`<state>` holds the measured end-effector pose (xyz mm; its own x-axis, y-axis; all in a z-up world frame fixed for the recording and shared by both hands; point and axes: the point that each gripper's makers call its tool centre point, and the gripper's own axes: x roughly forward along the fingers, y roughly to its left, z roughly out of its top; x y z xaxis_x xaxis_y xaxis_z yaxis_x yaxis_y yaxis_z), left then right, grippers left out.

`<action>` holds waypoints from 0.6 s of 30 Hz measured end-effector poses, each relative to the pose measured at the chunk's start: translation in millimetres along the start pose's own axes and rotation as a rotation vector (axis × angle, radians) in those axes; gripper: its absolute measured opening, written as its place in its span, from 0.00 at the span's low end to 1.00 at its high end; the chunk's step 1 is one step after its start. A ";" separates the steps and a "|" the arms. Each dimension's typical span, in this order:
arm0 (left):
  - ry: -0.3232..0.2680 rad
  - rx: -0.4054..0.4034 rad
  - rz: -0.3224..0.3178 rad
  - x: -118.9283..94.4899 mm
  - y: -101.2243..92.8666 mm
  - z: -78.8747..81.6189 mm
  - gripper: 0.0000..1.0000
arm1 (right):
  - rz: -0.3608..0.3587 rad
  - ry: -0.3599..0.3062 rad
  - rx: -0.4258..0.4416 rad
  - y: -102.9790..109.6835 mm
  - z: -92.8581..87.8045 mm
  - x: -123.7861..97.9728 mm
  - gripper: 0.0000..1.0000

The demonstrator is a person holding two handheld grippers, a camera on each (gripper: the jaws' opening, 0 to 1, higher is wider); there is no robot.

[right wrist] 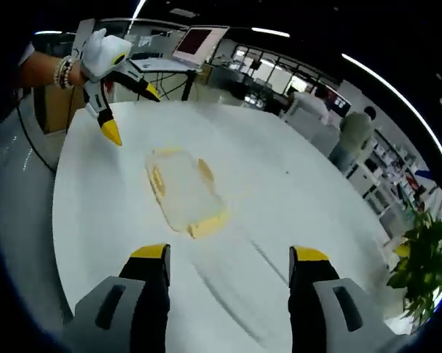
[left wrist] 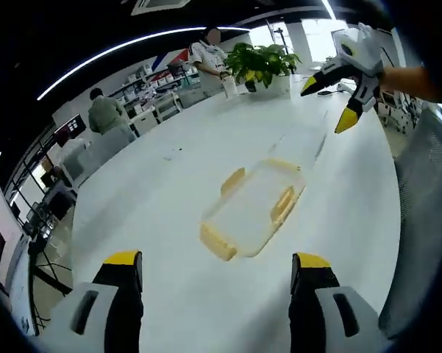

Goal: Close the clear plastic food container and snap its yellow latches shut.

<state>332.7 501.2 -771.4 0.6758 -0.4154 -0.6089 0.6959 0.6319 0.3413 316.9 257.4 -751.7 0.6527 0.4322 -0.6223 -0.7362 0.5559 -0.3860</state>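
Here, in the left gripper view, the clear plastic food container (left wrist: 256,207) is seen at frame centre on the white table (left wrist: 169,243), its yellow latches (left wrist: 282,206) folded outward as far as the blur allows. The left gripper (left wrist: 218,273) is held below it at the bottom edge, jaws spread wide with nothing between them. The right gripper (left wrist: 326,101) is seen at the upper right, jaws parted and empty, clear of the container. A potted plant (left wrist: 262,65) and two people are visible at the top of this view, behind the table's far edge.

In the right gripper view, the container (right wrist: 184,191) lies left of centre, and a laptop (right wrist: 197,43) is shown at the upper left. The plant (right wrist: 421,266) is placed at the lower right.
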 end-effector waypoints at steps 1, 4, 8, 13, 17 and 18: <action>0.004 0.011 -0.001 2.5 2.0 -0.2 0.78 | 0.006 0.002 -0.009 -0.9 1.4 4.2 0.62; 0.011 0.036 -0.006 10.5 7.2 -0.4 0.78 | 0.016 0.008 -0.033 -2.6 3.9 12.1 0.62; 0.022 0.104 -0.001 20.6 14.2 -0.7 0.78 | 0.029 0.013 -0.081 -5.8 7.1 24.7 0.60; 0.032 0.174 -0.011 34.0 16.4 -0.4 0.78 | 0.049 0.032 -0.172 -7.3 9.4 41.2 0.60; 0.058 0.262 -0.008 44.3 18.6 -3.5 0.76 | 0.072 0.042 -0.227 -5.8 11.6 53.8 0.59; 0.064 0.287 -0.015 47.4 18.0 -4.3 0.76 | 0.080 0.046 -0.247 -5.2 11.9 57.9 0.59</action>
<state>376.2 495.8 -797.2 0.6542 -0.3754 -0.6565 0.7524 0.4111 0.5147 360.7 287.9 -777.5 0.5856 0.4321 -0.6858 -0.8104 0.3281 -0.4853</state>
